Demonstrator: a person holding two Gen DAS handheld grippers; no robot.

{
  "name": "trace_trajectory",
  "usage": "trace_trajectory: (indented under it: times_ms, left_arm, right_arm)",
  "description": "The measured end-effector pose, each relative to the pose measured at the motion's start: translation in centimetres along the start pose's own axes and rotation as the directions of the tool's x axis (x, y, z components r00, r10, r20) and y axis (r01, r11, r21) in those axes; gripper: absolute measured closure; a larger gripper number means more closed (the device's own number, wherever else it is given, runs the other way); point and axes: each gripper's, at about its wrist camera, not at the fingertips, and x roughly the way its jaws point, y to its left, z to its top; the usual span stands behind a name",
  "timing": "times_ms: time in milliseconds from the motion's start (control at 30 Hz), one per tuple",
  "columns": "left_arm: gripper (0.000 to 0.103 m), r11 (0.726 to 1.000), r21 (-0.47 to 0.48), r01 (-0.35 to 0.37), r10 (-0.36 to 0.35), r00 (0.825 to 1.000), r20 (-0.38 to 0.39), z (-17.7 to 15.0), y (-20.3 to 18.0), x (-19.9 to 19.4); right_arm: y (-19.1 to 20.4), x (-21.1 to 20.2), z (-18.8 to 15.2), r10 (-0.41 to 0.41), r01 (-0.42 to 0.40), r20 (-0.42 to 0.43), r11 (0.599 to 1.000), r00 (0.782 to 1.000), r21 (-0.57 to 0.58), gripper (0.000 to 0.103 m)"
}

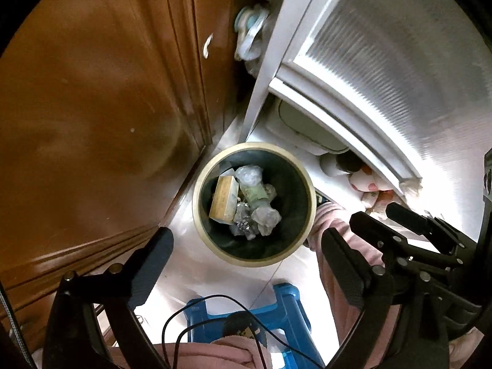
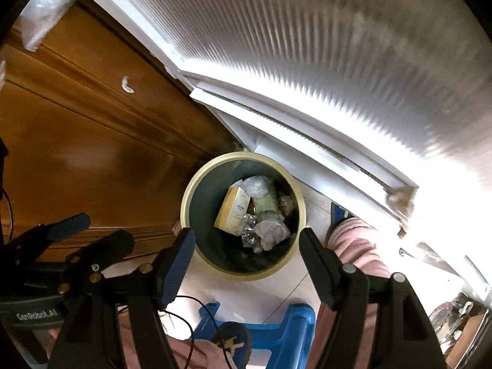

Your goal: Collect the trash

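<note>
Both views look nearly straight down into a round bin w/ cream rim and dark green inside (image 1: pixel 203 215), standing on pale floor tiles (image 1: pixel 184 264) in the corner between a brown wooden cabinet (image 1: pixel 92 107) and a white ribbed-glass door (image 1: pixel 384 61).

Trash sits at the bin's bottom: a tan cardboard box (image 1: pixel 224 196) on the cabinet side, a crumpled clear plastic bag (image 1: pixel 249 175) by its far end, a pale green packet (image 1: pixel 253 195) next to the box, a crumpled silver foil wrapper (image 1: pixel 243 226) and a crumpled white paper wad (image 1: pixel 267 217) on the near side. All pieces lie touching in one heap.

Left claw (image 1: pixel 246 269) hangs above the bin's near rim, jaws spread wide, nothing between them. Right claw (image 2: pixel 246 264) hangs above the near rim too, jaws well apart but less wide than the left, also empty. Each claw shows at the edge of the other's view.

Below the claws: a blue plastic stool (image 1: pixel 276 307) on the floor, w/ a thin black cable (image 1: pixel 196 304) looping over it. Pink ribbed fabric of the person's clothing (image 1: pixel 353 246) is just beside the bin on the door side.
</note>
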Motion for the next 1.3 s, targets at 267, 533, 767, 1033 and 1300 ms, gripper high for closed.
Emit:
trace_trajectory:
  times_ms: [267,533,767,1033,1300]
  left_arm:
    - [0.007,0.998,0.035,0.049,-0.052,0.993,0.105,-1.6,-1.5,-7.0]
    - [0.007,0.991,0.096,0.093,-0.115,0.957,0.267,-3.3,-3.0,-16.3]
    - [0.007,0.986,0.133,0.101,-0.145,0.913,0.382,-4.0,-3.8,-23.5]
    - [0.007,0.985,0.165,0.043,-0.118,0.87,0.479,-4.4,-5.1,-30.9]
    - [0.007,0.989,0.15,0.018,-0.101,0.821,0.562,-4.9,-5.0,-37.0]
  right_arm:
    - [1.3,-5.9,-1.2,0.001,-0.001,0.075,1.0,0.997,-0.006,0.032]
    - [4.1,-14.9,-2.9,-0.024,0.038,0.231,0.998,0.973,-0.055,0.032]
    - [6.8,-22.5,-3.8,-0.055,0.097,0.371,0.991,0.927,-0.097,0.032]
    - [8.9,-30.1,-4.8,-0.065,0.138,0.492,0.984,0.868,-0.112,0.032]
    - [9.0,-35.6,-4.8,-0.019,0.082,0.551,0.993,0.834,-0.09,0.032]
